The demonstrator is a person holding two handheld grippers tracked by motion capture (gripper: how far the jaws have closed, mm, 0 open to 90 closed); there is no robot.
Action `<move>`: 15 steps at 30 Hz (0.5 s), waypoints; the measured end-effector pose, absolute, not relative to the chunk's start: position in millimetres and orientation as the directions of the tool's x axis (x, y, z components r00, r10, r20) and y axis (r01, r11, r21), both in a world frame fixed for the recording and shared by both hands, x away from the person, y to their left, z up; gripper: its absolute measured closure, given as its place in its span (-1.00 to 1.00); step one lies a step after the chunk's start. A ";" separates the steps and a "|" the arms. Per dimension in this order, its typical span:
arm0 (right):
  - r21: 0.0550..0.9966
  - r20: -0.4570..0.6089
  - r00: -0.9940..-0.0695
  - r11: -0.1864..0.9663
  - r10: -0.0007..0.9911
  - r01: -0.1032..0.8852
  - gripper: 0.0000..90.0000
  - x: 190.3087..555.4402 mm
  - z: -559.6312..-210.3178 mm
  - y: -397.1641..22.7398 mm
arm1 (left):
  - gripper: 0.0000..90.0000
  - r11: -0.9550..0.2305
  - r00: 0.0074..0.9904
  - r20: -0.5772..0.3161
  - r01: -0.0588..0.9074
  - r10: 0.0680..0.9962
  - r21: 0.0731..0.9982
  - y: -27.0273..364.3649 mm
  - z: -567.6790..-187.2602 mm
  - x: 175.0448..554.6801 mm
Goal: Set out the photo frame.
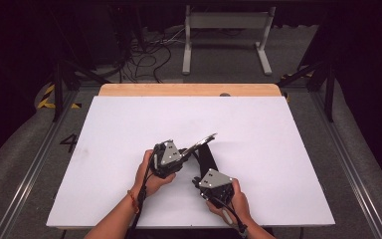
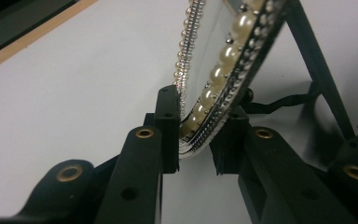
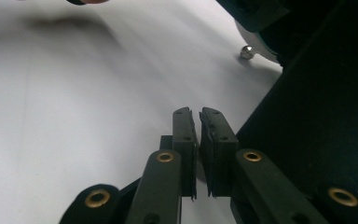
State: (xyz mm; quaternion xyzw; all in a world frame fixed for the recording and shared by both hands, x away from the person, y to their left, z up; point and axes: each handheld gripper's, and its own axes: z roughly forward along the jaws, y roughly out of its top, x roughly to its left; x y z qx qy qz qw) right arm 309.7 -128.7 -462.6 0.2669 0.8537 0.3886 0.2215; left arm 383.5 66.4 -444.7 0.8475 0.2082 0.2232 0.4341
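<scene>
A round frame edged with pearls and silver beads [image 1: 200,143] tilts up off the white table, resting on a black back stand [image 1: 207,158]. My left gripper [image 1: 185,152] is shut on the frame's lower rim; in the left gripper view both jaws pinch the pearl edge [image 2: 209,95], and the stand's black strut [image 2: 318,70] runs off to the right. My right gripper [image 1: 199,180] sits just in front of the stand, shut with nothing between its pads [image 3: 186,140]. Its view has the black stand panel [image 3: 317,116] close on the right and a small silver ball [image 3: 247,52] at the frame's edge.
The white table top [image 1: 278,149] stretches wide on every side of the grippers, with a wooden strip [image 1: 189,89] along its far edge. Beyond it stand a grey metal frame [image 1: 226,35] and loose cables [image 1: 144,59] on the floor.
</scene>
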 end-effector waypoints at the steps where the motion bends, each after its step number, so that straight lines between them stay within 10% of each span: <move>1: 0.783 -0.171 -0.758 0.554 0.630 0.284 0.90 310.2 -462.5 -129.4 | 0.71 -0.543 0.813 0.203 0.158 0.545 0.825 65.7 -444.2 382.8; 15: 0.795 -0.119 -0.743 0.511 0.658 0.326 0.92 318.8 -461.0 -150.8 | 0.71 -0.601 0.794 0.261 0.158 0.549 0.783 58.6 -440.6 371.8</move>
